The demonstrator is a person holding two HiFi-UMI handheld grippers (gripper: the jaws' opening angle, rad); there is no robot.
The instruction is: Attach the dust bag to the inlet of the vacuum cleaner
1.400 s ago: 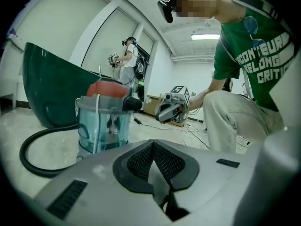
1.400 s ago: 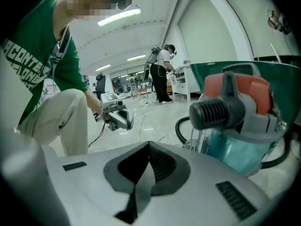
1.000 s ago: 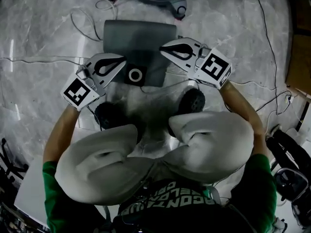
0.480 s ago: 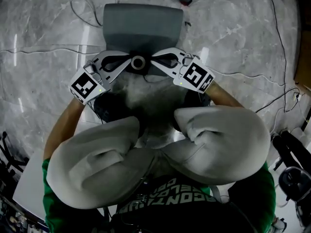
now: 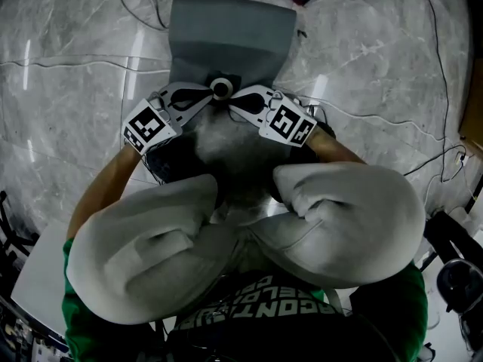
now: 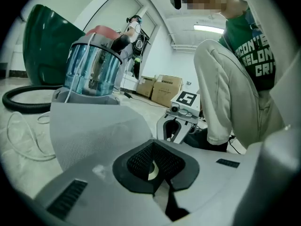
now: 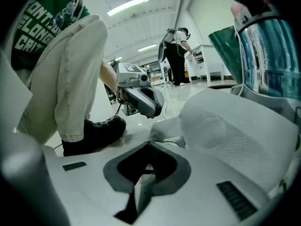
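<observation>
Head view, steeply down past bent knees in pale trousers. Shows the grey dust bag lying flat on the marbled floor, with its white collar ring at the near edge. Against a second ago, finds the left gripper and right gripper lower and drawn inward. No longer spread above the bag, but nose to nose on either side of the ring.

From the right gripper view, shows those jaws together with nothing clearly pinched. From the left gripper view, shows those jaws closed up too, with a pale sliver of the ring just past the pads. Cannot tell whether either tip actually presses on the ring.

Places the vacuum cleaner, with its clear blue canister, just beyond the bag's far end; inlet not made out. Suggests the approach is finished and the pickup not yet made. Probably calls next for opening onto the collar, then carrying it to the inlet.
</observation>
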